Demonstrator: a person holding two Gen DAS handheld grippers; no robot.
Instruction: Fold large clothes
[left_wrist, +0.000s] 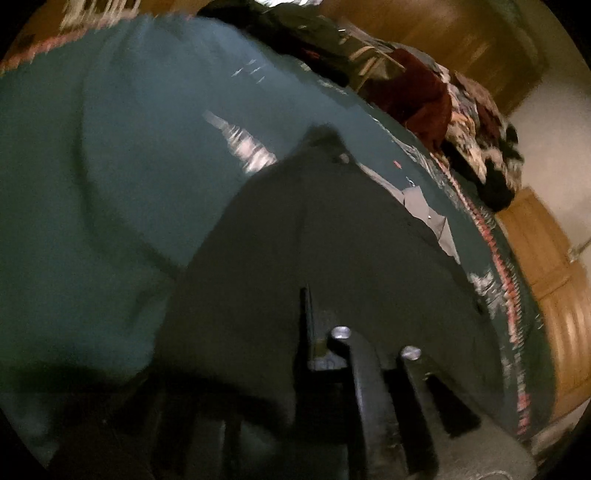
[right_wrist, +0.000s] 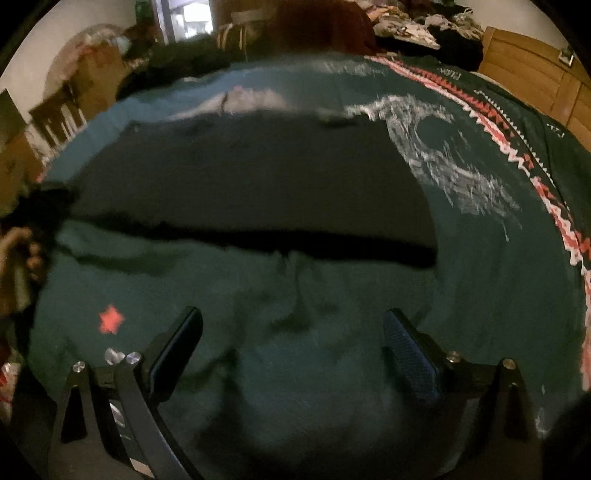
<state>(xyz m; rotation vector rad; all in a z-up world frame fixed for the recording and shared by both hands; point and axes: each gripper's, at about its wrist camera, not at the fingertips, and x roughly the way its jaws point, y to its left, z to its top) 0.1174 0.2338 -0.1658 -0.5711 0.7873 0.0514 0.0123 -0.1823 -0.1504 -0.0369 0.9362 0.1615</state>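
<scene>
A large dark garment (left_wrist: 314, 236) lies spread on a teal bedspread (left_wrist: 110, 166). In the left wrist view my left gripper (left_wrist: 306, 295) has its fingers pressed together into a thin blade, with the dark cloth pinched at the tip and spreading away from it. The right wrist view shows the same dark garment (right_wrist: 240, 192) as a wide band across the bedspread (right_wrist: 295, 369). My right gripper (right_wrist: 293, 315) hovers over bare teal cloth just in front of the garment's near edge, jaws wide apart, with nothing between them. A hand (right_wrist: 18, 251) shows at the garment's left end.
A pile of mixed clothes (left_wrist: 424, 96) sits along the bed's far side, also seen as a clothes heap (right_wrist: 424, 26). Wooden cupboard doors (left_wrist: 546, 251) stand beyond the bed. The bedspread has a red and white patterned border (right_wrist: 517, 147) and a red star (right_wrist: 109, 319).
</scene>
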